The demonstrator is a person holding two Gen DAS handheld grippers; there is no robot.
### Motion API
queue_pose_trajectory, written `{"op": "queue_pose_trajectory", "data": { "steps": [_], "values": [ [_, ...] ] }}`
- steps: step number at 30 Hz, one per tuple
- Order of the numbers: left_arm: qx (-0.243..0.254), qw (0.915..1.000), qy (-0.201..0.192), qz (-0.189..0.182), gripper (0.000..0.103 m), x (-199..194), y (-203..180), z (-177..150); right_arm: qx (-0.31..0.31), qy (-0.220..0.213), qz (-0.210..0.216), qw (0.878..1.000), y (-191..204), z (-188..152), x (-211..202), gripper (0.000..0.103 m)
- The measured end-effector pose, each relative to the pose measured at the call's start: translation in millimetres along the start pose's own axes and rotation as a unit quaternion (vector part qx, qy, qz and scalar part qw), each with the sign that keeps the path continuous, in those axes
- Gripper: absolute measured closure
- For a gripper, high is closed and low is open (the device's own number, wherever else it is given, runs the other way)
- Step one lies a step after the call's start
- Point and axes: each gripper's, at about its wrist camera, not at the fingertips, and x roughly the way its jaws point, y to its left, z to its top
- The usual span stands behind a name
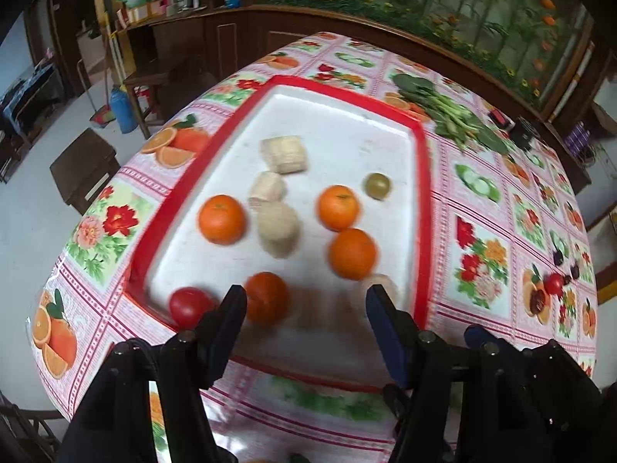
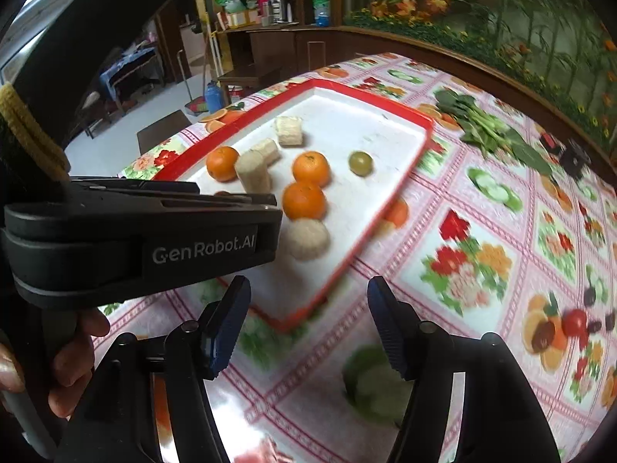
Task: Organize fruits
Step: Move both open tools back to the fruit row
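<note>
A white tray with a red rim (image 1: 422, 177) (image 2: 385, 208) lies on the flowered tablecloth. On it are three oranges (image 1: 221, 219) (image 1: 338, 207) (image 1: 353, 253), a red-orange fruit (image 1: 267, 298), a red tomato (image 1: 189, 306), a green tomato (image 1: 377, 185) (image 2: 361, 163) and several pale corn pieces (image 1: 285, 153) (image 2: 306, 238). My left gripper (image 1: 306, 308) is open and empty over the tray's near end, its left finger between the tomato and the red-orange fruit. My right gripper (image 2: 308, 308) is open and empty above the tray's near corner. The left gripper's body (image 2: 139, 239) blocks the tray's left part in the right wrist view.
A bunch of leafy greens (image 1: 447, 112) (image 2: 489, 131) lies on the table right of the tray. A small red tomato (image 1: 554, 283) (image 2: 574, 322) sits on the cloth at far right. A black object (image 1: 523, 133) stands near the table's far edge. Wooden stools (image 1: 83, 168) stand on the floor at left.
</note>
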Motion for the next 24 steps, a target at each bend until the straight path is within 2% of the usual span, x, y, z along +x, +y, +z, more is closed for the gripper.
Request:
{"op": "queue_pose_trajectory", "data": {
  "steps": [7, 13, 19, 24],
  "values": [
    [0.048, 0.9985, 0.001, -0.025, 0.035, -7.0, -55.0, -9.2, 0.053, -0.002, -0.018, 0.998, -43.0, -26.2, -21.2, 0.040],
    [0.107, 0.9930, 0.015, -0.048, 0.034, -1.1, -110.6, -18.6, 0.134, -0.012, -0.051, 0.990, -113.7, -51.5, -40.7, 0.040],
    [0.181, 0.9788, 0.028, -0.092, 0.034, 6.2, -173.6, -33.2, 0.222, -0.021, -0.107, 0.969, -196.2, -86.0, -66.2, 0.040],
    [0.237, 0.9646, 0.031, -0.111, 0.033, 15.9, -224.1, -44.0, 0.265, -0.024, -0.128, 0.956, -236.8, -110.5, -83.3, 0.039]
  ]
}}
